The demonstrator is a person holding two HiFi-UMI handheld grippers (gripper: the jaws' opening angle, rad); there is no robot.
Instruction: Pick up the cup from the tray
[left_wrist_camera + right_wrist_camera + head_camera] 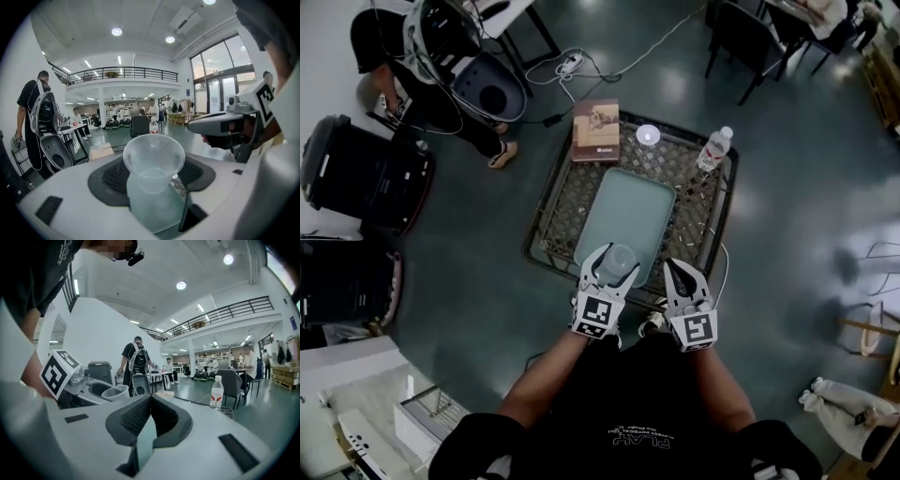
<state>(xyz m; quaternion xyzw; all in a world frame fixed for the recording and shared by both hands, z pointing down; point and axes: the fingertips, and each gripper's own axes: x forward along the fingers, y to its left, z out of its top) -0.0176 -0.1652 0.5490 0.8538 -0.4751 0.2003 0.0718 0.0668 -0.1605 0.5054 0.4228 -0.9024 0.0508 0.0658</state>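
Observation:
A clear plastic cup sits between the fingers of my left gripper, which is shut on it just above the near end of the pale green tray. In the left gripper view the cup stands upright with its mouth open, held by its lower part, and the tray shows underneath. My right gripper hovers beside it at the tray's near right corner. Its jaws meet at the tips with nothing between them. The right gripper view shows the cup off to its left.
The tray lies on a low wire-mesh table. At the table's far end are a brown book, a small round lid and a water bottle. A person with gear stands at far left, near black cases.

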